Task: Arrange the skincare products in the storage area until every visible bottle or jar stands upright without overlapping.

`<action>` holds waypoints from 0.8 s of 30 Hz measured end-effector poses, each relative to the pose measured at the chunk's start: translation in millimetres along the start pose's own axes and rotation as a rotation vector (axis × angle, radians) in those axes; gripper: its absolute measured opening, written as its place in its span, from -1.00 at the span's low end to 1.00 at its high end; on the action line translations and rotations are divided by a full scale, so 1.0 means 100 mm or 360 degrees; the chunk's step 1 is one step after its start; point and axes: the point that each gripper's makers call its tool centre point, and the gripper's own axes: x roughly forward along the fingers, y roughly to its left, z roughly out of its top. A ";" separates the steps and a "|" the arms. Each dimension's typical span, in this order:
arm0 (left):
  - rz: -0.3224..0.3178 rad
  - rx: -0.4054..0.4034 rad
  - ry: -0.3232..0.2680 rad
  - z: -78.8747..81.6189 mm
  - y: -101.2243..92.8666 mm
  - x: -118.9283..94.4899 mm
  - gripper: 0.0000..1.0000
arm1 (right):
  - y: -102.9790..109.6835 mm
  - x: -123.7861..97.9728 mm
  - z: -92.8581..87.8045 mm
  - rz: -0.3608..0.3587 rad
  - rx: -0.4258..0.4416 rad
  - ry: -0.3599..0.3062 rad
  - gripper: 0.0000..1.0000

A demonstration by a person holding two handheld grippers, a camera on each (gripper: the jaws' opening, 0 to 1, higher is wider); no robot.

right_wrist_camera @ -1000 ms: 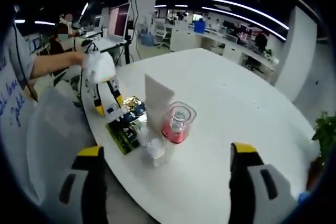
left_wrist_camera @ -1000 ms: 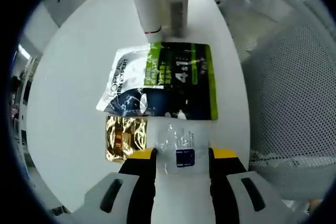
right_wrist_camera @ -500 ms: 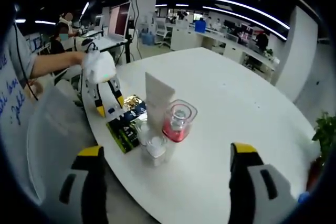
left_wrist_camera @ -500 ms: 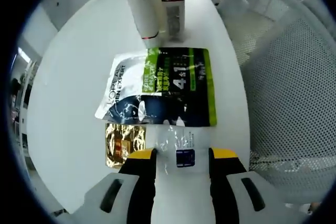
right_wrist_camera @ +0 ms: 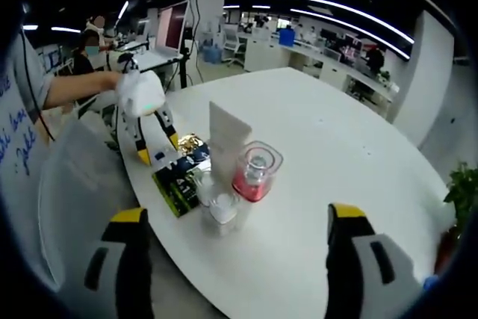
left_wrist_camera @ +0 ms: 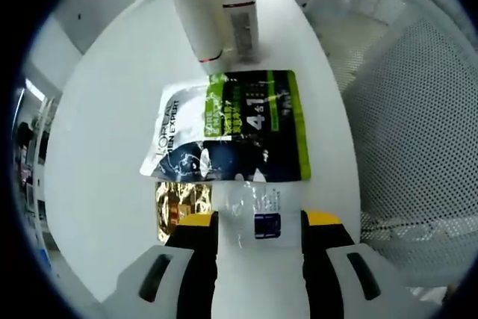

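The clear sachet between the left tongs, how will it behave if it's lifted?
The clear sachet looks thin and crinkled, so it will probably flop. It seems light, a flat film packet. Its glossy surface may slip from the left tongs, which close on its edges, and it may drag on the dark packet it meets.

White tube [right_wrist_camera: 226,140] stood upright beside pink-based clear jar [right_wrist_camera: 254,173], small clear bottle [right_wrist_camera: 221,209] nearest, dark green-and-white sachet [left_wrist_camera: 233,126], gold sachet [left_wrist_camera: 178,204] and clear sachet [left_wrist_camera: 255,211] lay flat.
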 end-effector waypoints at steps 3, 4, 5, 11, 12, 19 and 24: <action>0.0004 -0.0011 -0.0016 0.01 0.00 0.00 -0.18 | 0.00 0.00 0.00 -0.0001 0.0001 0.0000 0.99; 0.0009 -0.0015 -0.0017 0.00 0.00 0.00 -0.17 | 0.00 0.00 0.00 -0.0002 0.0000 0.0001 0.99; 0.0022 -0.0015 -0.0019 0.00 0.01 -0.01 -0.15 | -0.01 0.00 0.00 -0.0003 0.0000 0.0002 0.99; 0.0037 -0.0036 -0.0063 0.05 0.02 -0.05 -0.12 | -0.01 0.00 -0.01 -0.0001 -0.0002 0.0007 0.99; 0.0042 -0.0036 -0.0063 0.05 0.02 -0.06 -0.12 | 0.00 0.00 -0.01 0.0000 -0.0002 0.0007 0.99; 0.0094 -0.0113 -0.0160 0.13 0.10 -0.20 -0.09 | 0.00 0.01 0.00 0.0005 -0.0001 0.0000 0.99; 0.0110 -0.0209 -0.0225 0.17 0.12 -0.29 -0.07 | 0.00 0.02 -0.02 0.0010 0.0006 0.0001 0.99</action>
